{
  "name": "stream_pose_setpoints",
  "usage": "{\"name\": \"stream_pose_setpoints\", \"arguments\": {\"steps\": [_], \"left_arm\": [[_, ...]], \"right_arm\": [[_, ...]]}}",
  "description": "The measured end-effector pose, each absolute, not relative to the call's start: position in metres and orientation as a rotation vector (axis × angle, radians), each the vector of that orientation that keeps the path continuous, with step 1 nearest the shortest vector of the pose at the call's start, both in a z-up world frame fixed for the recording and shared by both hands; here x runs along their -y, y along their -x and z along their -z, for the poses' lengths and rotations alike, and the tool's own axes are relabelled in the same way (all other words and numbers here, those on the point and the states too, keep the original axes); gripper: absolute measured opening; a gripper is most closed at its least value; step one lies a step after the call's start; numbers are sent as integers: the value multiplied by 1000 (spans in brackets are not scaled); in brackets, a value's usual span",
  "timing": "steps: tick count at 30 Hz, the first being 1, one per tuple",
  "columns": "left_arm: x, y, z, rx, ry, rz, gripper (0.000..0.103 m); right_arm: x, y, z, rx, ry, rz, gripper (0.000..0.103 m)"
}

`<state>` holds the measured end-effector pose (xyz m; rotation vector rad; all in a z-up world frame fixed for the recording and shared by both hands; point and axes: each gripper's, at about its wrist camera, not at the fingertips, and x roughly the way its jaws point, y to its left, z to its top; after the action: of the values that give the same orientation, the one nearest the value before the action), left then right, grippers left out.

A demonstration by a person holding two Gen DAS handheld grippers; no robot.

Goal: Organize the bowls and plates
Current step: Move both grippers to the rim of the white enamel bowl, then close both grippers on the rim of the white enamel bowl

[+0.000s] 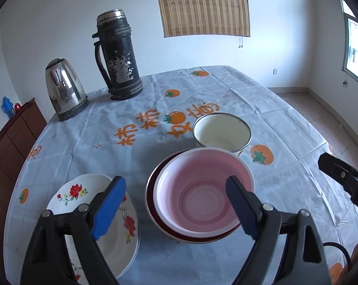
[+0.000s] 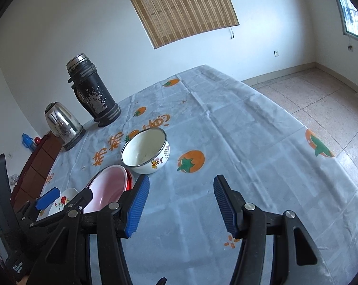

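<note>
Open left gripper [image 1: 176, 204] over pink bowl [image 1: 202, 190]

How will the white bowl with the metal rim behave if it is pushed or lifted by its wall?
The white bowl looks like enamelled metal, so probably stiff and fairly light. Its glossy wall may slip between pads. It stands upright on a narrower base on the tablecloth, so a low push would likely slide it, and a high one might tip it.
</note>
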<state>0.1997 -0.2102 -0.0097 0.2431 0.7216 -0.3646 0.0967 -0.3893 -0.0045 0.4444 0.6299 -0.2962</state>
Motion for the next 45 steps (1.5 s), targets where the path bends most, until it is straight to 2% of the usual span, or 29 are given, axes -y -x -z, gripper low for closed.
{"name": "stream_pose_setpoints", "arguments": {"steps": [6, 15, 17, 18, 19, 26, 28, 35, 36, 38, 39, 40, 45], "left_arm": [[217, -211, 3, -738, -267, 431, 88], [230, -277, -8, -831, -286, 504, 88], [235, -293, -9, -854, -285, 523, 88], [237, -300, -9, -872, -279, 543, 86], [241, -308, -8, -893, -275, 565, 84], [264, -351, 9, -975, -328, 579, 84], [269, -361, 19, -1010, -351, 589, 78], [281, -387, 40, -1112, -326, 623, 71], [283, -390, 42, -1120, -326, 623, 69], [288, -394, 50, -1138, -352, 612, 59], [290, -396, 54, -1149, -366, 612, 47], [292, -397, 59, -1173, -367, 629, 40], [297, -392, 71, -1210, -372, 671, 18]], "right_arm": [[389, -103, 5, -618, -420, 277, 59], [407, -130, 17, -618, -516, 233, 56], [411, -141, 21, -624, -550, 222, 50], [411, -146, 23, -629, -556, 217, 41], [412, -155, 27, -641, -569, 207, 38], [421, -192, 48, -673, -681, 178, 38], [419, -204, 52, -693, -664, 181, 38], [420, -233, 75, -762, -680, 188, 38], [420, -236, 77, -767, -679, 192, 38], [421, -240, 81, -777, -676, 211, 38], [421, -241, 82, -778, -682, 208, 38], [422, -244, 84, -777, -693, 197, 36], [418, -245, 84, -777, -674, 180, 31]]}}
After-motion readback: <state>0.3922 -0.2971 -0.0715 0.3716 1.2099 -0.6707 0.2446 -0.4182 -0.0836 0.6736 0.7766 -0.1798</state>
